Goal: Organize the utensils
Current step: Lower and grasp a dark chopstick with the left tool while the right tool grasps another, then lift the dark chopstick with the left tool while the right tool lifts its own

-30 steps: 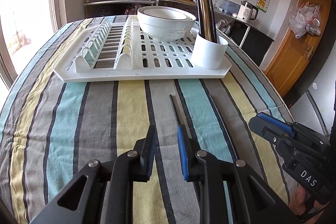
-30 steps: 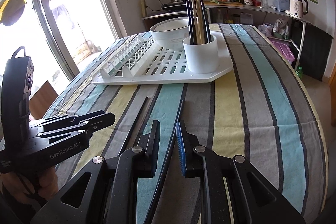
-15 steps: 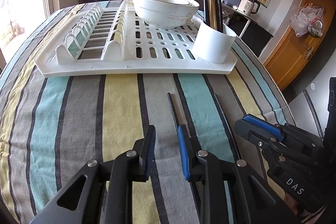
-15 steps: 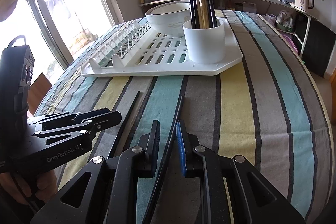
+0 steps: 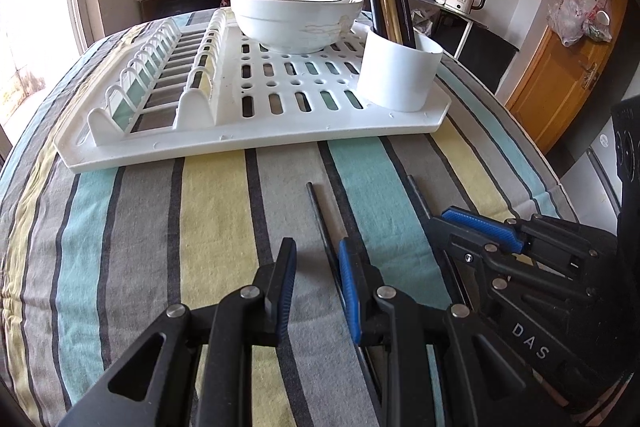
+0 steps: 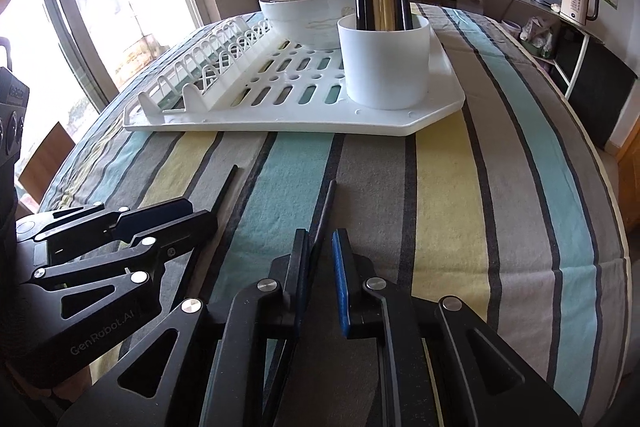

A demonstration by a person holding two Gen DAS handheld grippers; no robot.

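Two loose black chopsticks lie on the striped tablecloth [image 5: 208, 211], near side of the white plastic drying rack [image 6: 432, 111]. Left gripper [image 5: 316, 283]: jaws narrow, straddling the left black chopstick [image 5: 320, 215], not clamped. Right gripper [image 6: 320, 267]: jaws have just been closing, the right black chopstick [image 6: 326, 207] between them against the left pad; a gap shows on the other side. White cylindrical holder [image 6: 386, 61] on the rack's right end holds upright chopsticks; white ceramic bowls [image 5: 296, 15] sit behind.

On the rack [image 5: 256, 131] — bowls [image 5: 296, 15] left of the cup [image 5: 396, 71]; two chopsticks [image 5: 320, 215] lie before it.
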